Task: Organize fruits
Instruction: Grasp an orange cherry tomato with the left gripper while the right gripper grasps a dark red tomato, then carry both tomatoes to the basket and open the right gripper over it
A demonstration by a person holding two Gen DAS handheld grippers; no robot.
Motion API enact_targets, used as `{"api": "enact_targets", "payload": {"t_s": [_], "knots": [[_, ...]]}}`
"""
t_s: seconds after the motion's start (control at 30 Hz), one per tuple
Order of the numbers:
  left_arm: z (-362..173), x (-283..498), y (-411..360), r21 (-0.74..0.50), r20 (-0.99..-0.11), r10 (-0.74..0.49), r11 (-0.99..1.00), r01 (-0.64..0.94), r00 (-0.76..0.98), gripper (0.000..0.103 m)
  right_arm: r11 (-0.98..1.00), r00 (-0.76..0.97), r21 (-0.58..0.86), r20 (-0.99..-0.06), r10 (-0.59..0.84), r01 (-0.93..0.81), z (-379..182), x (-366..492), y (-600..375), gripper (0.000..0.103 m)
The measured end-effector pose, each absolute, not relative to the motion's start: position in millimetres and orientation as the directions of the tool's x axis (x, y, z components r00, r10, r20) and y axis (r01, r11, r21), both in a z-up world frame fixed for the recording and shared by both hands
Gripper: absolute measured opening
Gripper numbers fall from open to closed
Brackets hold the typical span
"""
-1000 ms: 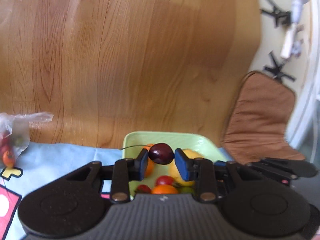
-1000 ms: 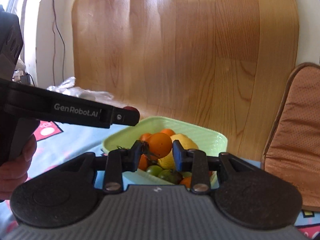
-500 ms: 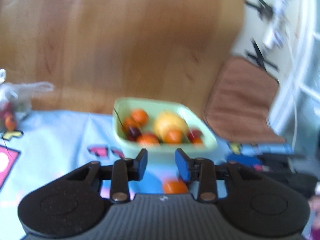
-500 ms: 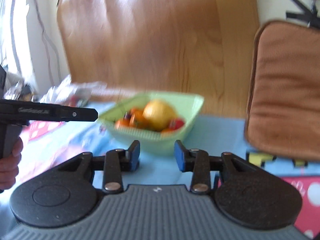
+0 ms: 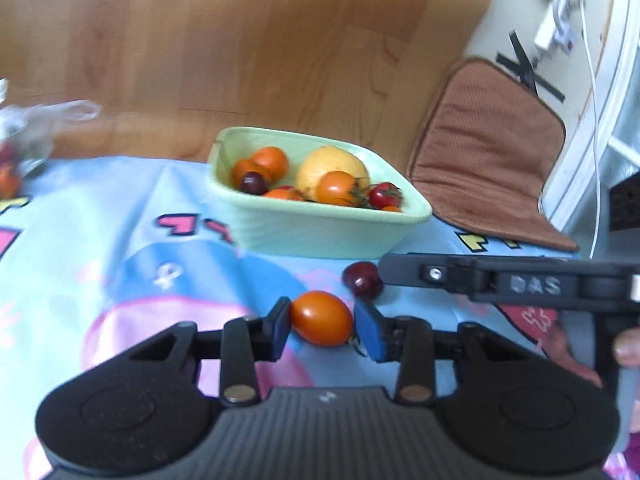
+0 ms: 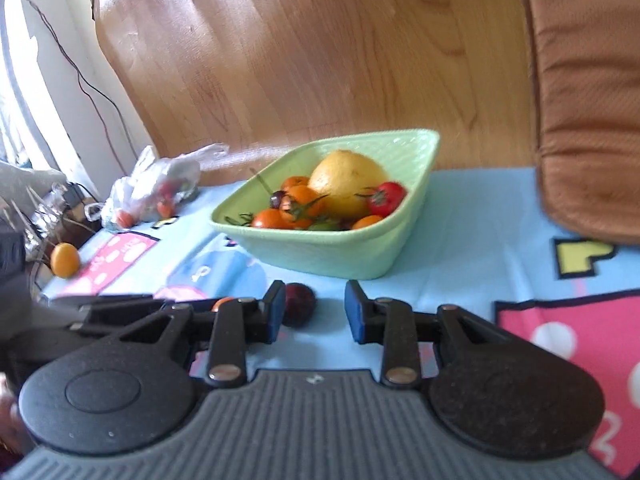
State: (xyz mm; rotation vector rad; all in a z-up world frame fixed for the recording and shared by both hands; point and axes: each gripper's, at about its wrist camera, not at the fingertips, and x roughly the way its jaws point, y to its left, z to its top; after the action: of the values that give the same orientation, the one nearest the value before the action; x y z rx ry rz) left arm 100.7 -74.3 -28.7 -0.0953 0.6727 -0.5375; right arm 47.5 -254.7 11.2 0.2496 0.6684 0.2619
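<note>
a smooth, glossy skin with a bright highlight is shown by the orange tomato. the dark cherry is glossy too. the green bowl appears to be matt plastic, finely ribbed on its wall. the tablecloth is seen as soft printed cloth. the wooden board behind is smooth, with visible grain and a slight sheen. the brown cushion is woven, textured fabric. the bag is thin, crinkled clear plastic.
</note>
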Motion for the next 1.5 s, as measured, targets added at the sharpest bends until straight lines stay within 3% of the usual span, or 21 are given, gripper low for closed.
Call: {"api": "enact_targets", "payload": {"t_s": [0.27, 0.5, 0.87, 1.17, 1.5], "knots": [[-30, 80, -44, -0.292, -0.572, -0.483, 0.875, 0.386, 0.663, 0.035, 0.964, 0.746, 0.195, -0.612, 0.262, -0.179, 4, 51, -228, 0.031], [-24, 65, -47, -0.302, -0.549, -0.504, 0.864, 0.403, 0.667, 0.035, 0.964, 0.76, 0.175, -0.593, 0.266, -0.201, 7, -3, -224, 0.031], [-33, 12, -69, -0.209, -0.584, -0.423, 0.903, 0.374, 0.694, 0.035, 0.979, 0.801, 0.141, -0.562, 0.203, -0.149, 6, -99, -208, 0.031], [-31, -10, -72, -0.163, -0.582, -0.373, 0.924, 0.346, 0.723, 0.035, 0.99, 0.826, 0.073, -0.546, 0.14, -0.119, -1, -116, -202, 0.031], [-31, -12, -75, -0.144, -0.588, -0.356, 0.93, 0.339, 0.726, 0.035, 0.989, 0.827, 0.094, -0.542, 0.15, -0.118, -2, -116, -204, 0.031]]}}
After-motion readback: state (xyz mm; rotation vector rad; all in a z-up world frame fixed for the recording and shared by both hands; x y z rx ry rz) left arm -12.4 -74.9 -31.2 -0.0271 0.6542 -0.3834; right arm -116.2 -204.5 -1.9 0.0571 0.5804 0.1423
